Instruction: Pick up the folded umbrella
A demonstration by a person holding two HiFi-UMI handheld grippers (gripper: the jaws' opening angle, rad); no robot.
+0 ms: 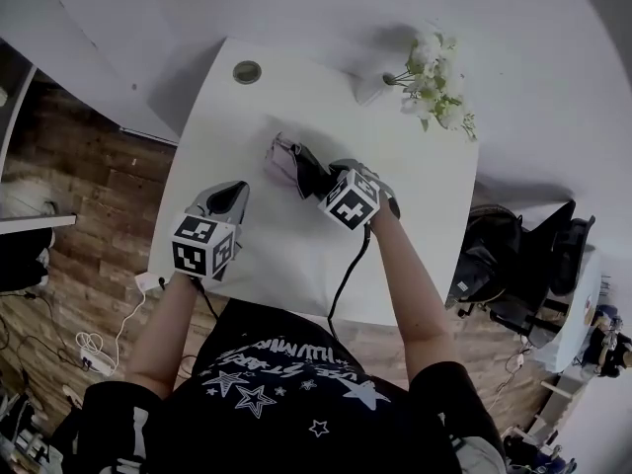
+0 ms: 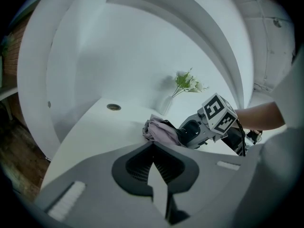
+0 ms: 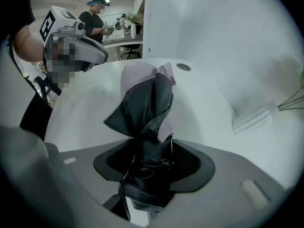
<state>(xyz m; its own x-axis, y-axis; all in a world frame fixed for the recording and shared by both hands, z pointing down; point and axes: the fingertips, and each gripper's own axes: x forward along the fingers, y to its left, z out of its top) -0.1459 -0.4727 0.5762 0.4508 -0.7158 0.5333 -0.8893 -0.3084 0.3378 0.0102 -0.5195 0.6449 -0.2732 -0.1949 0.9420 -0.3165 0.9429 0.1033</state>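
the right gripper (image 3: 145, 172) pinches the folded umbrella (image 1: 287, 155) by its dark end, mid-table (image 1: 296, 260). the left gripper (image 1: 235, 197), jaws pressed together on nothing, is just near-left of it. flowers (image 1: 435, 79) stand at the far right edge.

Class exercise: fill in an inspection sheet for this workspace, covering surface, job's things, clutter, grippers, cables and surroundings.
Surface: white table, round grommet hole near the far edge.
Job's things: folded umbrella, pink and black.
Clutter: vase of white flowers at far right corner.
Grippers: right gripper shut on the umbrella's dark end; left gripper shut, empty.
Cables: black cable from the right gripper; white cable on the floor.
Surroundings: wooden floor, dark chairs, another person at a far desk.
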